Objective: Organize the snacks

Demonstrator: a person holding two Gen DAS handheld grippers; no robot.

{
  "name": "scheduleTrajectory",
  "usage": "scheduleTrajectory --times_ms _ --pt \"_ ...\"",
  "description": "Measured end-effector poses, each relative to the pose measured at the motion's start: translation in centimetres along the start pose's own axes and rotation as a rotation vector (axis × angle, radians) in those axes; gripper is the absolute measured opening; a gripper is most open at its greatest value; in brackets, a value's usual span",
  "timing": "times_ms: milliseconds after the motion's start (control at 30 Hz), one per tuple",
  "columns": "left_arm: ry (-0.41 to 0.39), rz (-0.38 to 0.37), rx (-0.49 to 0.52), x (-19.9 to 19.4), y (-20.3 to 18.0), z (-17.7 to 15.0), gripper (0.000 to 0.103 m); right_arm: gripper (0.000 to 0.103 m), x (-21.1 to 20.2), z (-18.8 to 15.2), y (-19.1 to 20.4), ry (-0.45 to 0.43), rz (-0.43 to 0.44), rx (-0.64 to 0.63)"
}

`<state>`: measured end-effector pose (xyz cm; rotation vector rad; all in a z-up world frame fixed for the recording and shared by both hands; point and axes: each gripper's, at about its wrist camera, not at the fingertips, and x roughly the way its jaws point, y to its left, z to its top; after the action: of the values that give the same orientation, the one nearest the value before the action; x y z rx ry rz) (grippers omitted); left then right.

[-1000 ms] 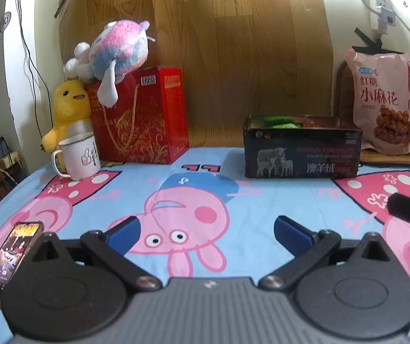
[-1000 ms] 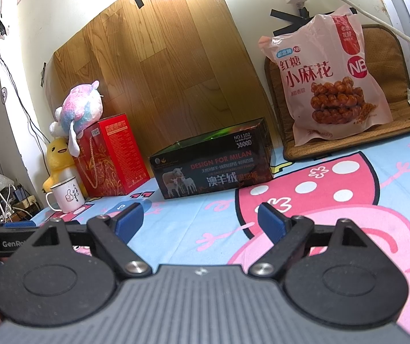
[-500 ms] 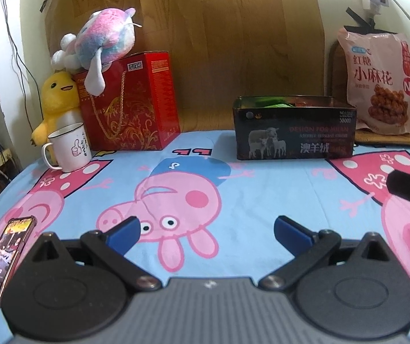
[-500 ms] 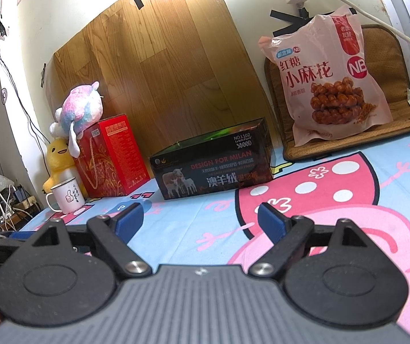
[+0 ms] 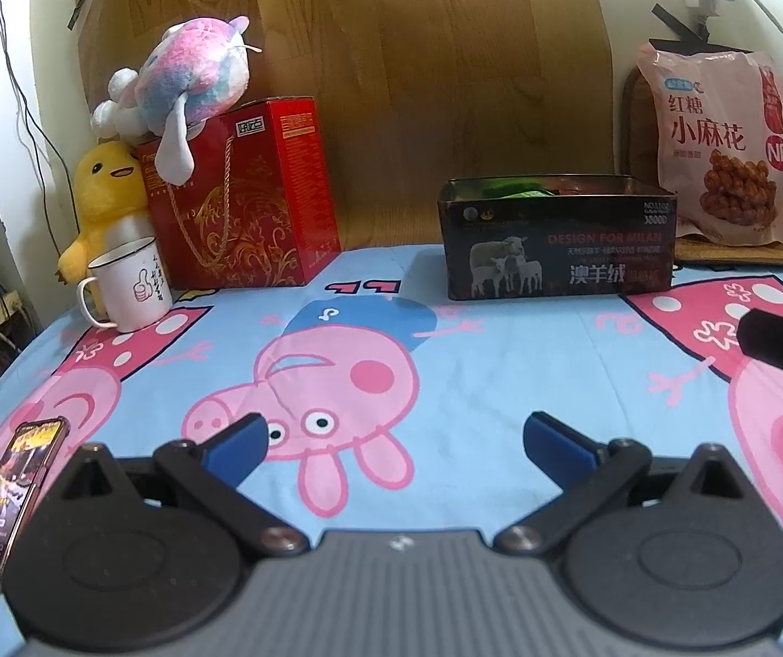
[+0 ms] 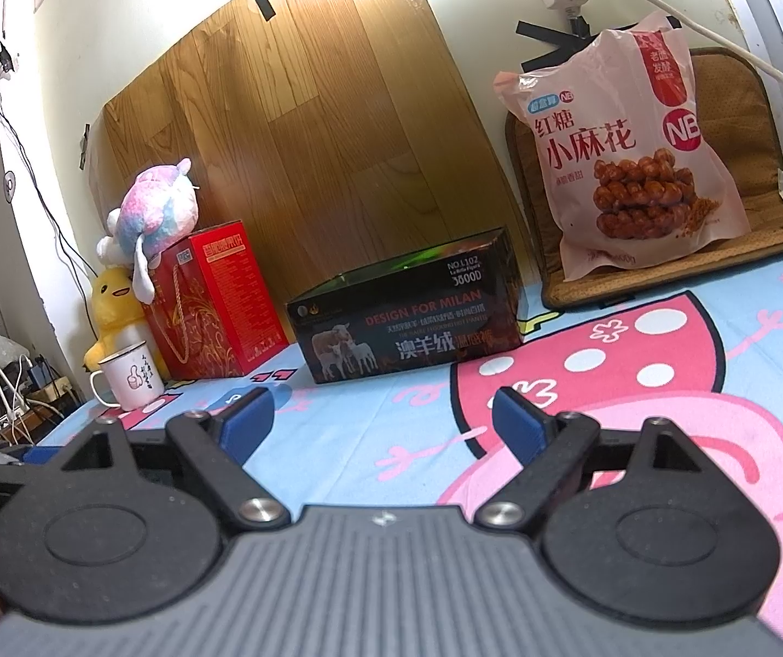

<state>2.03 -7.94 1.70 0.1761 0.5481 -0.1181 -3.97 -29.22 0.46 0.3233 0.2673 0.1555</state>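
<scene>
Pink plastic wraps the snack bag (image 6: 629, 148), which leans upright on a brown woven mat (image 6: 741, 109) at about 1 o'clock in the right wrist view, well apart from both grippers. Just beside it at 11 o'clock stands the black box (image 5: 558, 241), open-topped; only a sliver of green packets (image 5: 511, 186) shows over its rim, and the rest of its contents are hidden. Farther left are a red gift box (image 5: 243, 197) with a pastel plush toy (image 5: 189, 76) on top, a yellow duck plush (image 5: 104, 191) half hidden behind a white mug (image 5: 128, 290), and a phone (image 5: 11, 498) at 8 o'clock, partly covered by the left gripper (image 5: 394, 441). Its jaws stand wide apart, empty. The right gripper (image 6: 380, 419) likewise gapes, holding nothing. All rests on a cartoon-pig sheet (image 5: 528, 361); what lies beneath it I cannot tell.
</scene>
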Motion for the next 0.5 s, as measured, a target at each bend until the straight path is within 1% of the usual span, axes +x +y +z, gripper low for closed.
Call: scheduleTrajectory --times_ms 500 --pt "-0.017 -0.018 0.016 -0.28 -0.23 -0.06 0.103 0.089 0.04 -0.01 0.03 0.000 0.001 0.000"
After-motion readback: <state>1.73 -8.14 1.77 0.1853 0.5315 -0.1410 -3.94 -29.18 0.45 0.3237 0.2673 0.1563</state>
